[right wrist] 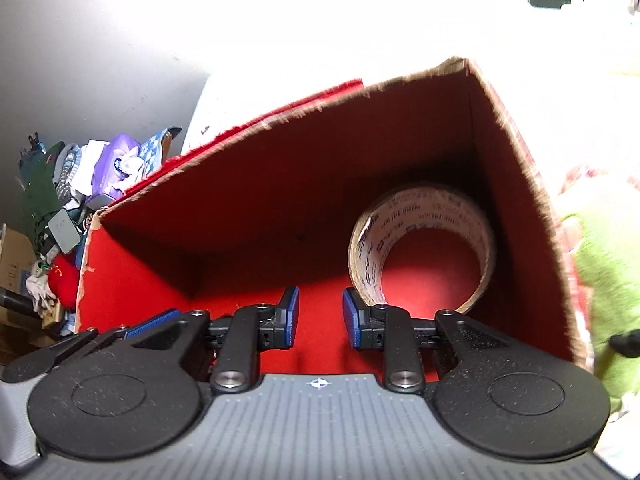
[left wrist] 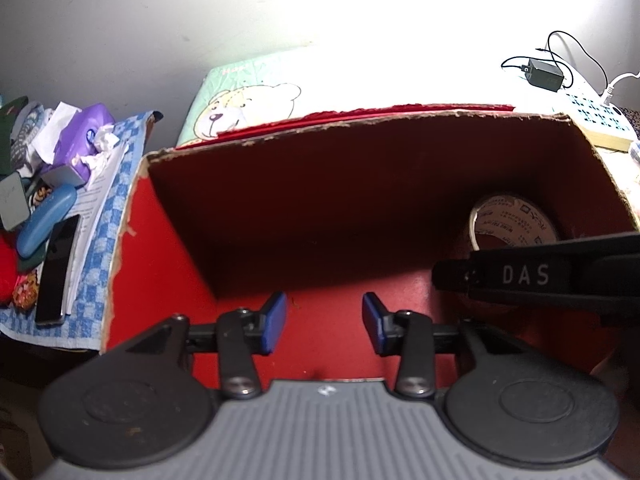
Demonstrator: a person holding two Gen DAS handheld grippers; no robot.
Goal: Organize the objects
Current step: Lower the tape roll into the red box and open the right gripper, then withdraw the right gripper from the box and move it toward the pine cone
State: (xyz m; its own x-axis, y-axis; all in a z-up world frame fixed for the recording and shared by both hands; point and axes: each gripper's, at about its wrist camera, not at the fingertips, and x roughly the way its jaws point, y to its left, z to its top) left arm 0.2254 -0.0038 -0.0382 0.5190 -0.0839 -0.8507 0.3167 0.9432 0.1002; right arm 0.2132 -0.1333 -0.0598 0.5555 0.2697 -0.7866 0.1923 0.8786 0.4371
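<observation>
A red cardboard box (left wrist: 168, 248) with torn rims stands open in front of both grippers; it also shows in the right wrist view (right wrist: 132, 264). A roll of printed packing tape (right wrist: 424, 248) lies on the box floor at the right side, also seen in the left wrist view (left wrist: 516, 216). My left gripper (left wrist: 324, 322) is open and empty over the box floor. My right gripper (right wrist: 320, 316) is open and empty just left of the tape roll. The right gripper's body (left wrist: 540, 276) crosses the left wrist view and hides part of the tape.
A cluttered pile lies left of the box on a blue checked cloth (left wrist: 100, 248): a purple tissue pack (left wrist: 86, 136), a blue case (left wrist: 46, 220), a black phone (left wrist: 56, 272). A teddy-bear print pillow (left wrist: 248, 108) lies behind. A black adapter (left wrist: 544, 74) with cables sits far right. A green plush (right wrist: 600, 248) lies right of the box.
</observation>
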